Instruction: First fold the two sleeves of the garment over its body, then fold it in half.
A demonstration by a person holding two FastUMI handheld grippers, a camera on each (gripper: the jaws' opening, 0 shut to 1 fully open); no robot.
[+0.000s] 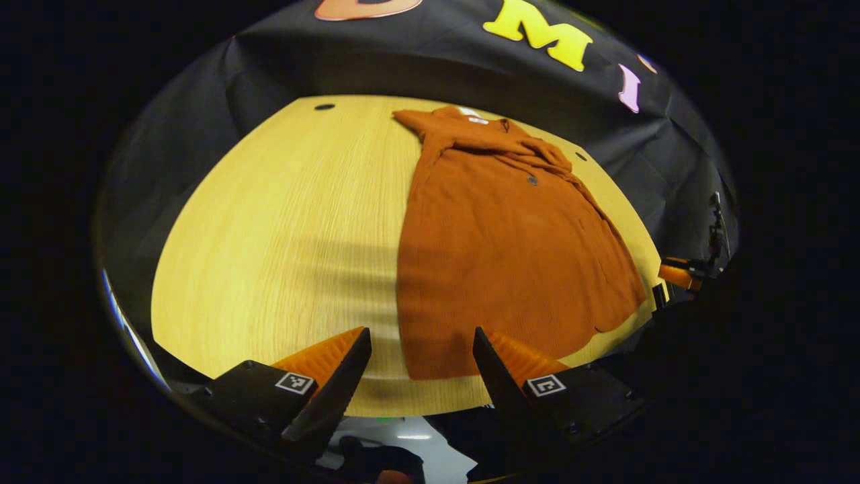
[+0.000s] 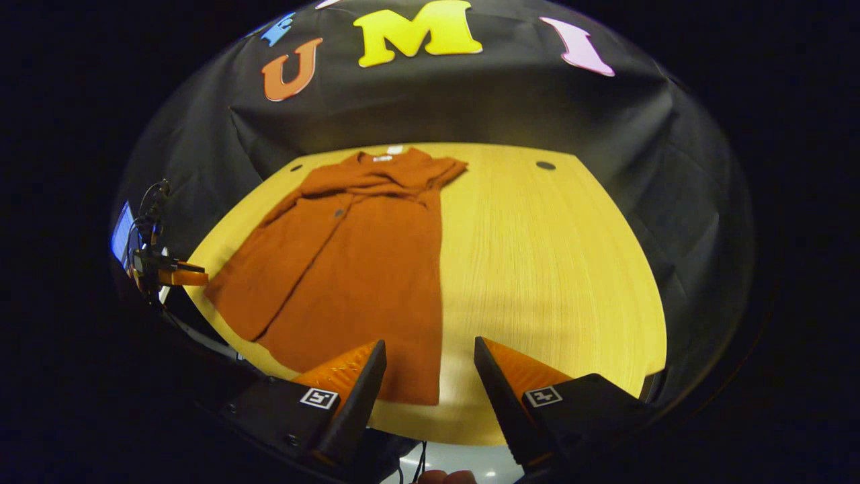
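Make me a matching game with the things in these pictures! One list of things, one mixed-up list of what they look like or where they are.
Things:
1. dress
2. table
3. left tool
4. button

Descriptions:
A. pale yellow wood
B. open, above the near table edge
C. rust orange, lying flat
D. small, dark, on the dress front

Pairs: 1-C, 2-A, 3-B, 4-D
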